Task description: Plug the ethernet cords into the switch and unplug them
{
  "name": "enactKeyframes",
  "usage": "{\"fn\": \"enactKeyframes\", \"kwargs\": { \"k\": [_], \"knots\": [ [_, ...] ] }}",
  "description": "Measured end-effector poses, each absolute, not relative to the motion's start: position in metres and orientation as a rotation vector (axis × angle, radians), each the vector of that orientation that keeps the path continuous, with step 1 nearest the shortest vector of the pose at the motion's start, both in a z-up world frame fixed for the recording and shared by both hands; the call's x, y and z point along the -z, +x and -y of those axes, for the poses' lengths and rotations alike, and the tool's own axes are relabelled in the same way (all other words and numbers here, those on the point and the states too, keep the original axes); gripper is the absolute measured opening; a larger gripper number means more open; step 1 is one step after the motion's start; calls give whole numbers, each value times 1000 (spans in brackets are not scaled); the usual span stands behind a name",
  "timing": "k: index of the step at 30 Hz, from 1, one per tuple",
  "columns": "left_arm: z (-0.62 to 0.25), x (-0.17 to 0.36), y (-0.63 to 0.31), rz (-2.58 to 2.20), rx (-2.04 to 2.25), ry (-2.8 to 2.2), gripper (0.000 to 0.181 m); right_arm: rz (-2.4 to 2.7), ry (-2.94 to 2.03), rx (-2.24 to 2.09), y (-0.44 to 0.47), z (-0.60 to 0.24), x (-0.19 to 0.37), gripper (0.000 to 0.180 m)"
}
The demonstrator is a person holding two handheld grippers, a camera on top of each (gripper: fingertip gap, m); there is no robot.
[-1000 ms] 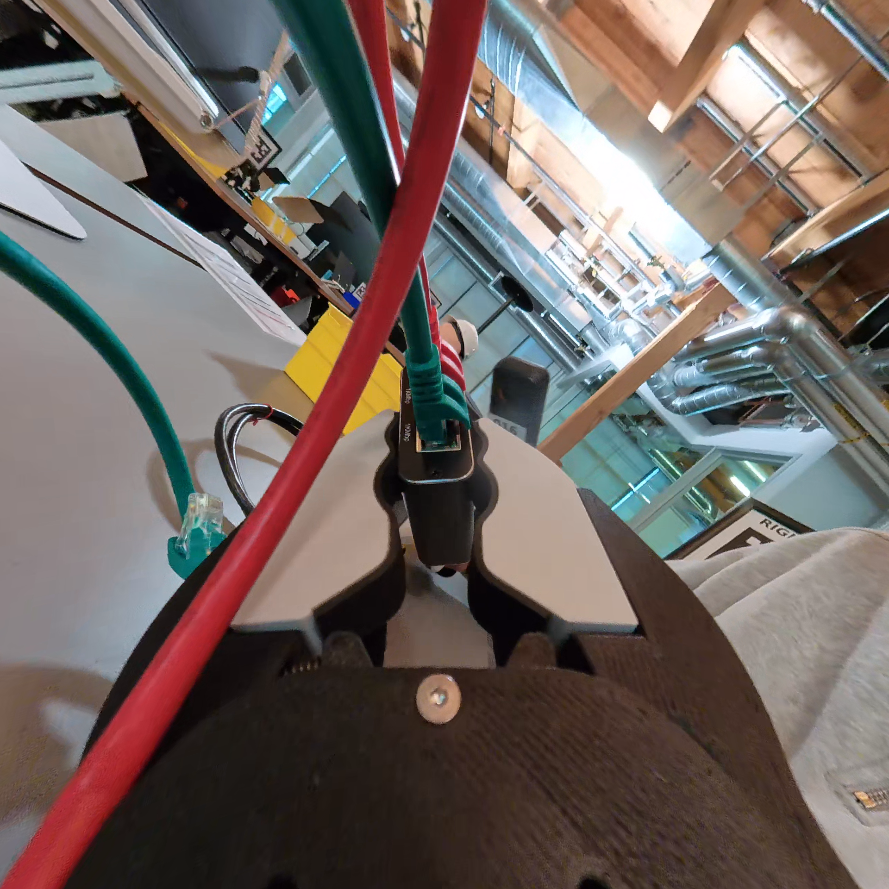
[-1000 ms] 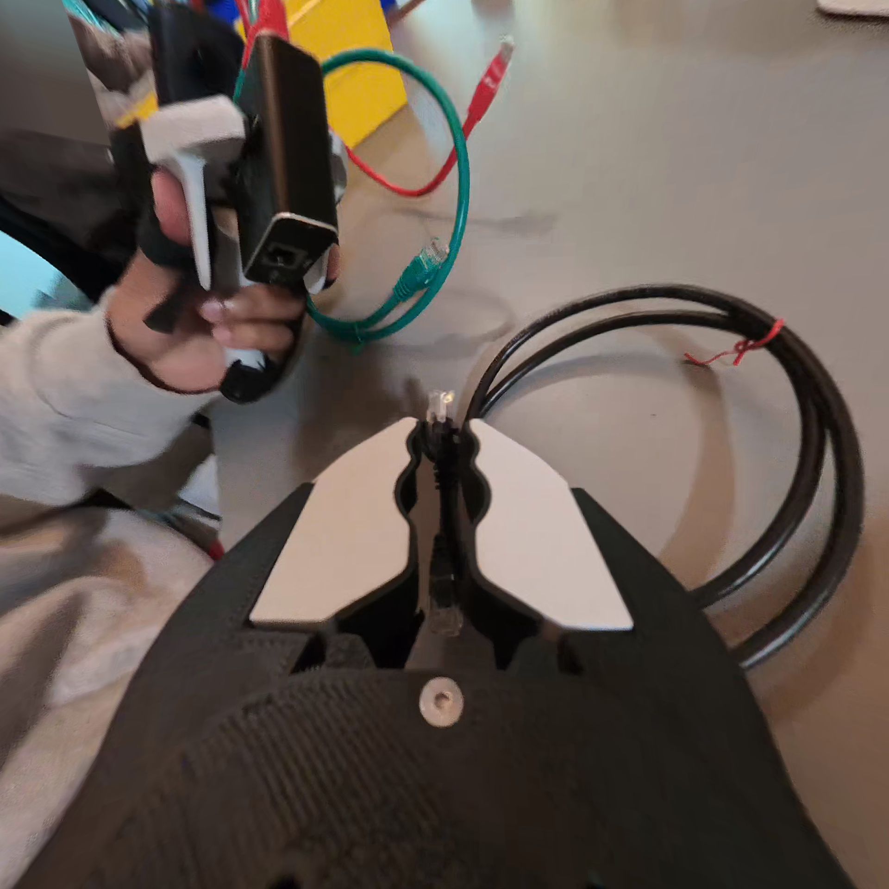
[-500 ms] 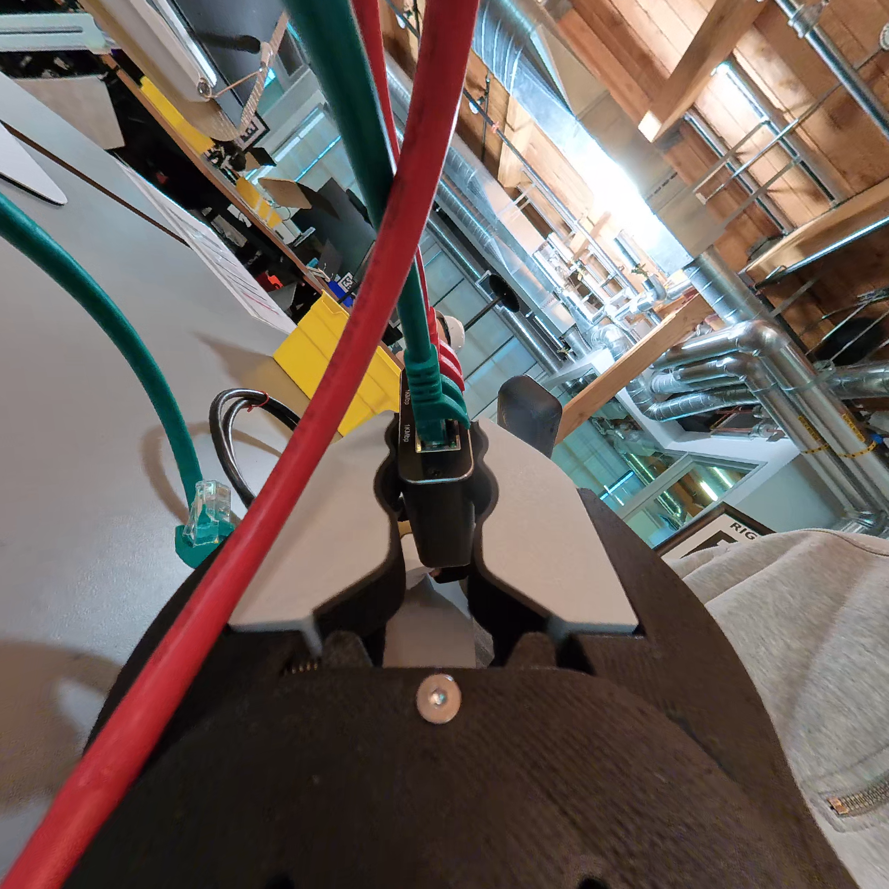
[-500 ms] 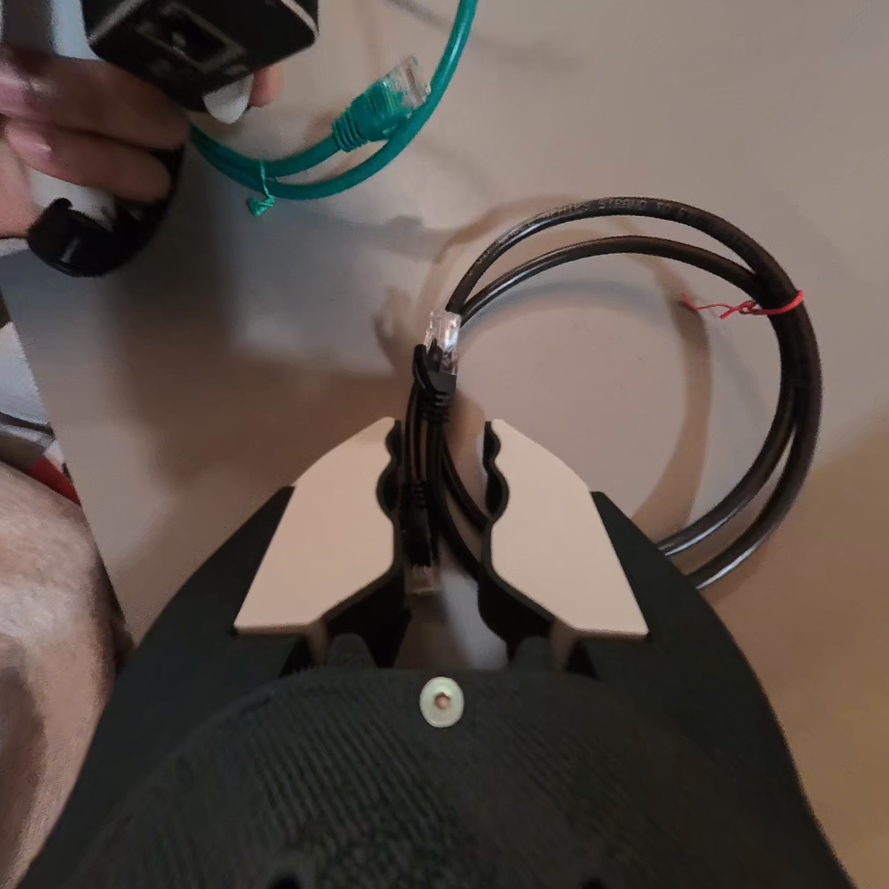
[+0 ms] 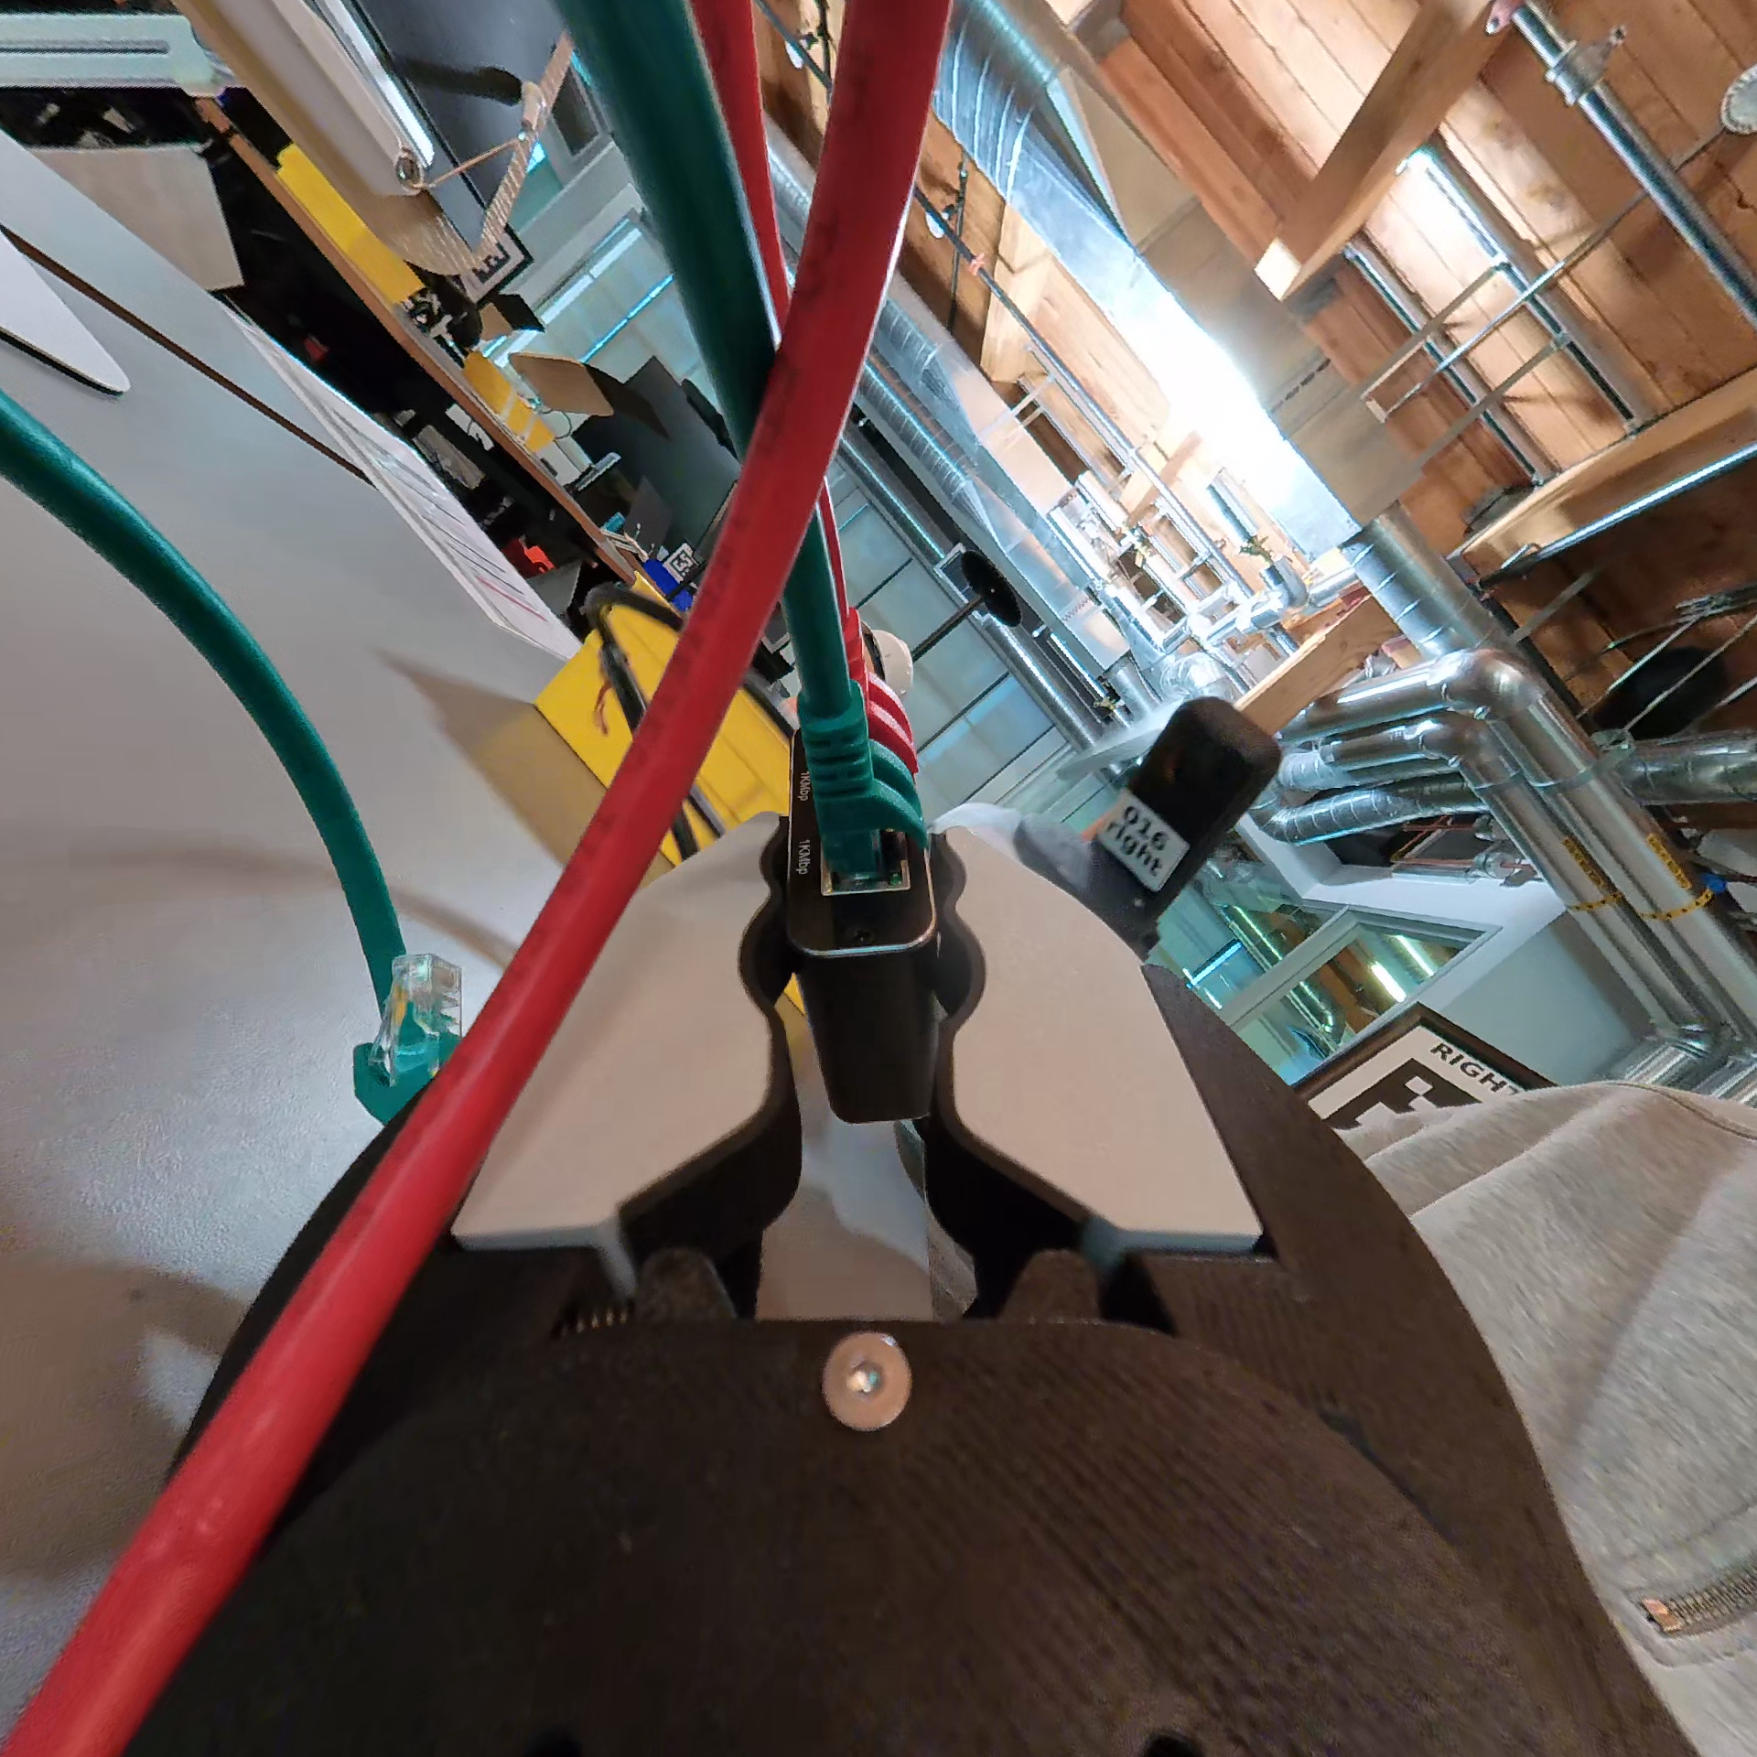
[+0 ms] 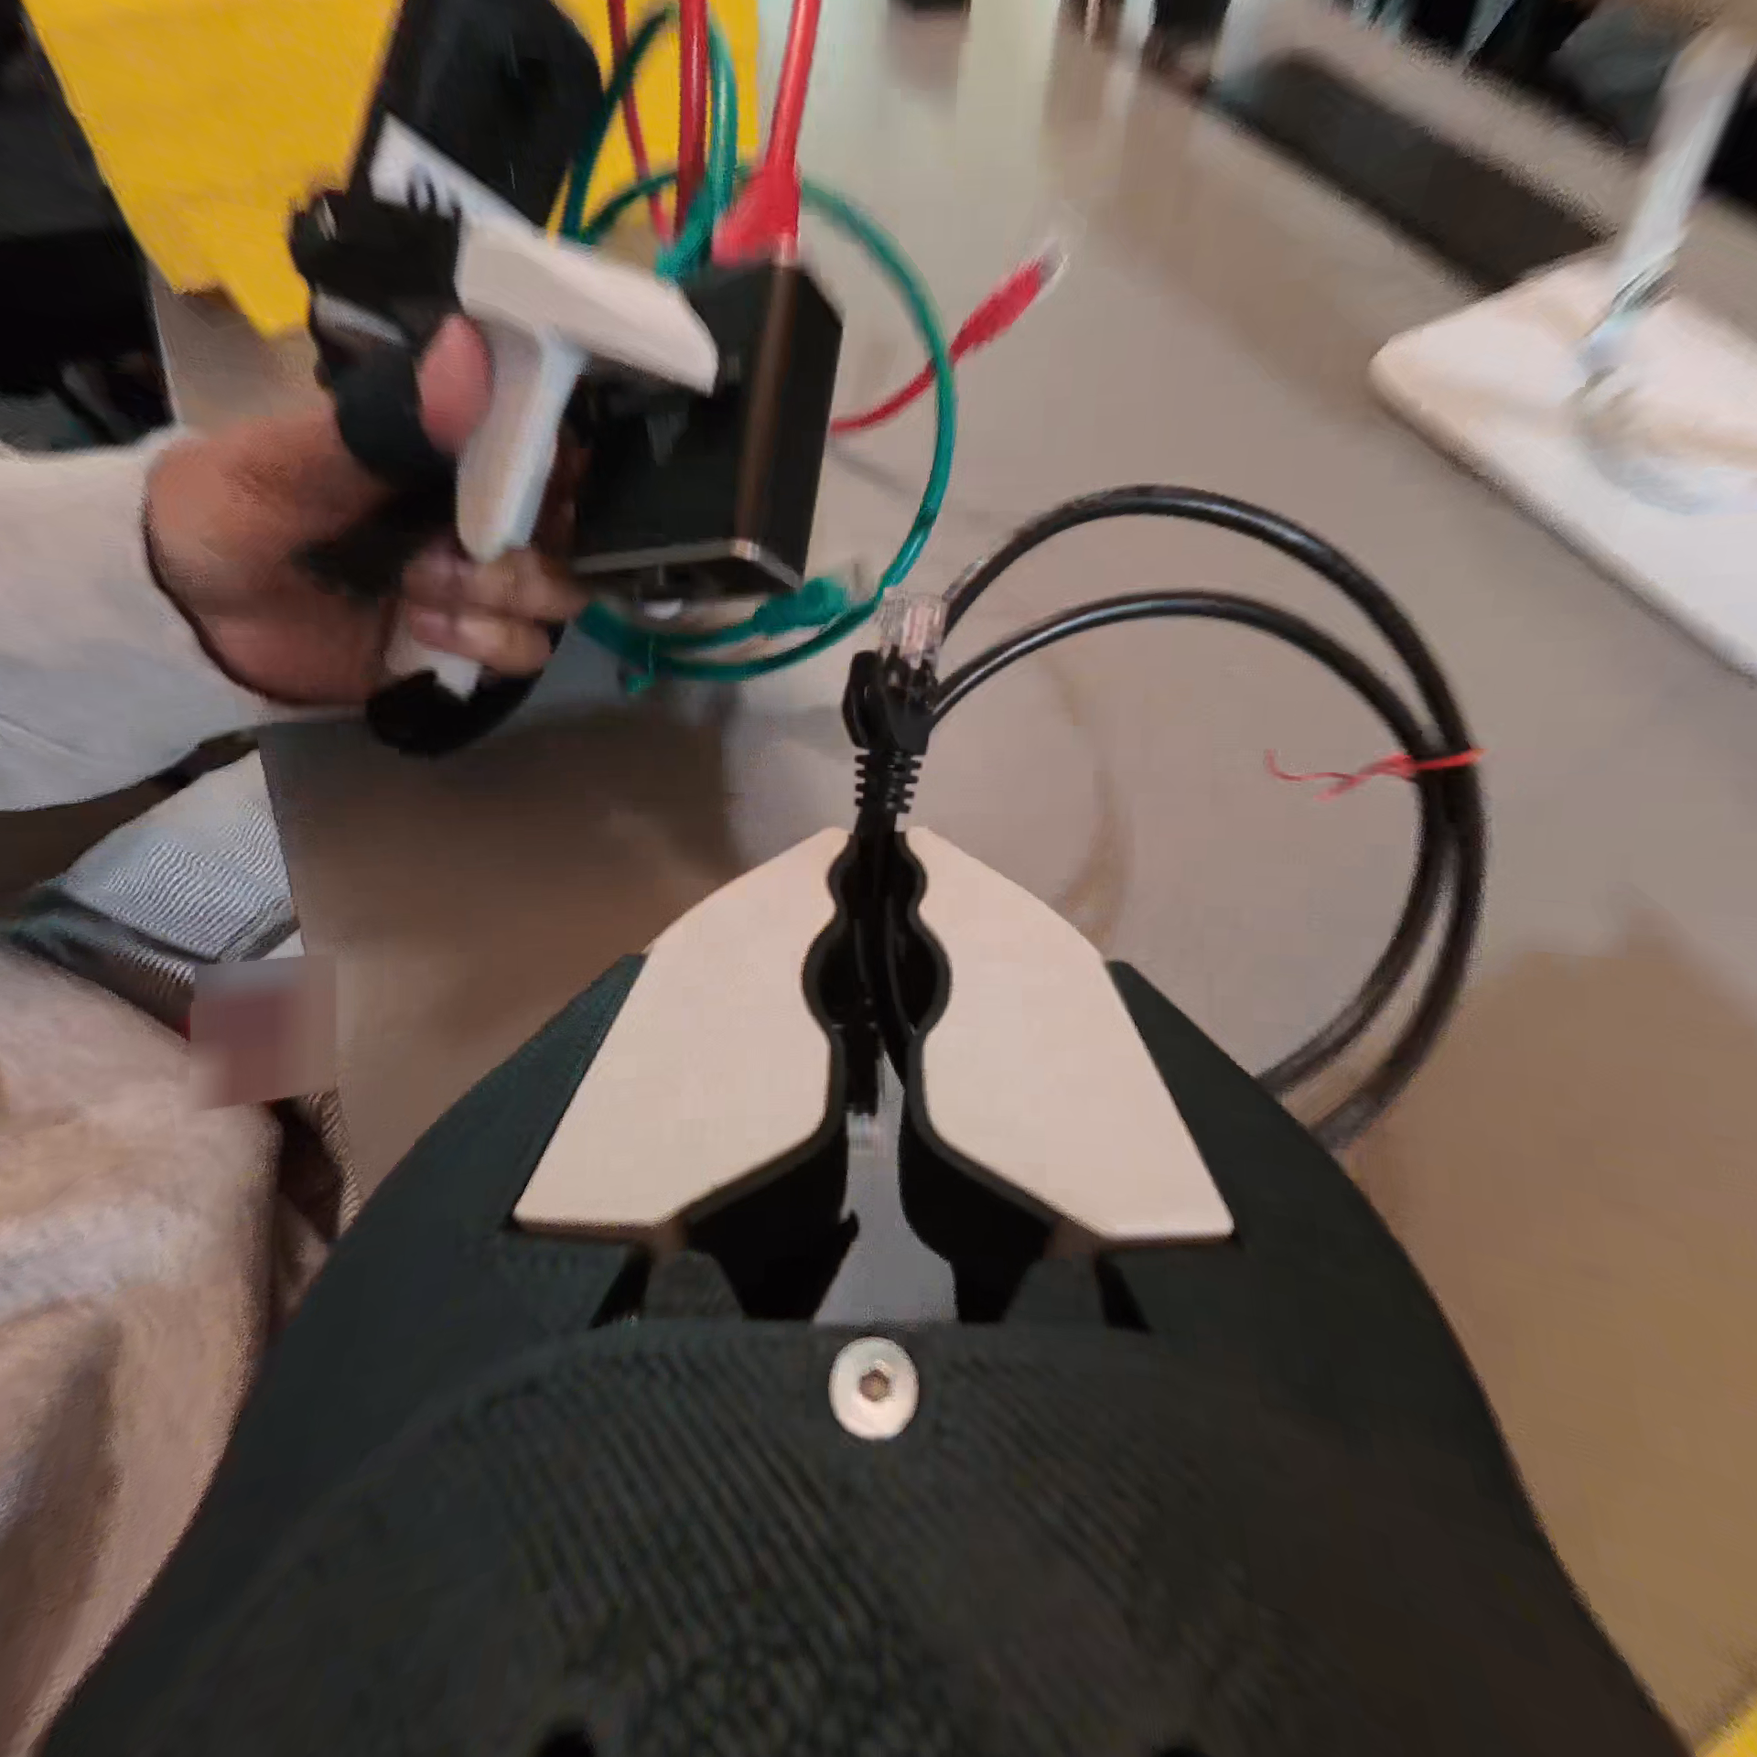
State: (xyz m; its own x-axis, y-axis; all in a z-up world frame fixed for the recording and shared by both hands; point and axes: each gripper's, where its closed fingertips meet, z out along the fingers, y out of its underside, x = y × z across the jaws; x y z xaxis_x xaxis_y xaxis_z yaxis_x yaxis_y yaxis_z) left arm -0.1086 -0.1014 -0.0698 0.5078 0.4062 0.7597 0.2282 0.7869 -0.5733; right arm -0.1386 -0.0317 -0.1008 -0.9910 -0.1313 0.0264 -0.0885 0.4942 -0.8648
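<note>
While the left hand-held gripper [image 5: 860, 913] is closed on the black switch [image 5: 863, 989], lifted off the grey counter [image 5: 143, 780], green cords [image 5: 837, 761] and red cords [image 5: 884, 704] sit plugged into its ports. The right hand-held gripper [image 6: 877, 856] is clamped on the black ethernet cord [image 6: 1331, 608] just behind its clear plug [image 6: 911, 623], which points toward the switch nearby. A loose green plug [image 5: 414, 1022] lies on the counter.

Grey surface [image 5: 171, 780] with a yellow bin [image 5: 656, 704] at its far edge. Beyond the bin, glazed partitions [image 5: 960, 685]; above them, silver ducts [image 5: 1483, 723] and a bright skylight [image 5: 1207, 380] set among wooden ceiling beams [image 5: 1369, 133].
</note>
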Motion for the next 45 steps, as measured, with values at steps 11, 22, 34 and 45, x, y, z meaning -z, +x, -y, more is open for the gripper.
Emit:
{"fn": "enactKeyframes", "kwargs": {
  "k": [11,22,34,45],
  "knots": [
    [100,71,-110,1057,-113,-689,26,-2705,-20,2060,-218,-40,-38,5],
    [96,70,-109,1055,-88,-656,26,-2869,604,2090,-285,-176,-5,5],
    [92,71,-111,1051,-64,-661,26,-2981,870,1446,-311,-191,113,5],
    [90,71,-110,1048,-50,-665,26,-2908,824,1447,-311,-180,130,27]
  ]
}}
